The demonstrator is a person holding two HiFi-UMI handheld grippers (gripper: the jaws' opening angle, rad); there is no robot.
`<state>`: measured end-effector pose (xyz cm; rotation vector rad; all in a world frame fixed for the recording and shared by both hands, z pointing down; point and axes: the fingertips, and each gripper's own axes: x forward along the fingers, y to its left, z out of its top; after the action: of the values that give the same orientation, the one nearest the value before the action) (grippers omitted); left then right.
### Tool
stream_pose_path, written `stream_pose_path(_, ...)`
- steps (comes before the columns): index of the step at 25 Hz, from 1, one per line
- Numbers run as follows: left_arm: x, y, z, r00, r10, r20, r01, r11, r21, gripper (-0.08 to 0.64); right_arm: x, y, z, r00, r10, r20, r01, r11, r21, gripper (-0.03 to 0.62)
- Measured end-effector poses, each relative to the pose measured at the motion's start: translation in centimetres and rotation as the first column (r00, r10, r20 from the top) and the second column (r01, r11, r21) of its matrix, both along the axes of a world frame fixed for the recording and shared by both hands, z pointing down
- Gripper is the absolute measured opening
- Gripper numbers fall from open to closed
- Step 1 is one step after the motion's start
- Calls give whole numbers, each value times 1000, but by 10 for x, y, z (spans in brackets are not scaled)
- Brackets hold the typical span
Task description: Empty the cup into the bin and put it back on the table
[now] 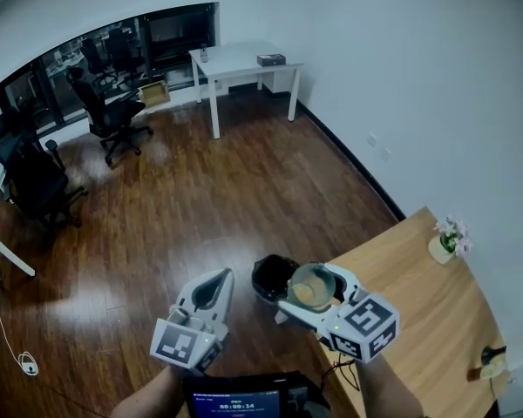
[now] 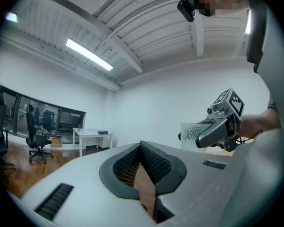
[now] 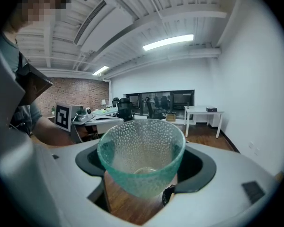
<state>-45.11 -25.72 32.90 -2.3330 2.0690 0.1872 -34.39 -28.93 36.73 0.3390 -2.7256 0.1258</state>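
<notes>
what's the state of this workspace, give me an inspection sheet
surface: light wooden table at the right
job's things: dimpled clear glass cup, upright between the right gripper's jaws; round black bin on the floor by the table's corner
clutter: small white pot of pink flowers and a small dark object on the table
grippers: right gripper shut on the cup; left gripper jaws together, empty
cables: white cable with plug on the floor, far left
surroundings: dark wood floor, white desk, black office chairs

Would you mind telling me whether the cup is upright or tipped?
Upright: the cup, held by the right gripper, has its rim facing up.
</notes>
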Motion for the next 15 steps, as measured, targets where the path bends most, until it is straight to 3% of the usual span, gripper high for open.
stream_pose_path(8, -36, -53, -14, 1000, 7, 9, -7, 1000, -1, -11, -31, -55, -4, 999, 31, -20, -30, 999, 34, 405)
stream_pose_path(15, -56, -123, 30, 999, 41, -23, -41, 999, -12, -9, -47, -124, -1, 998, 58, -9, -58, 998, 36, 405)
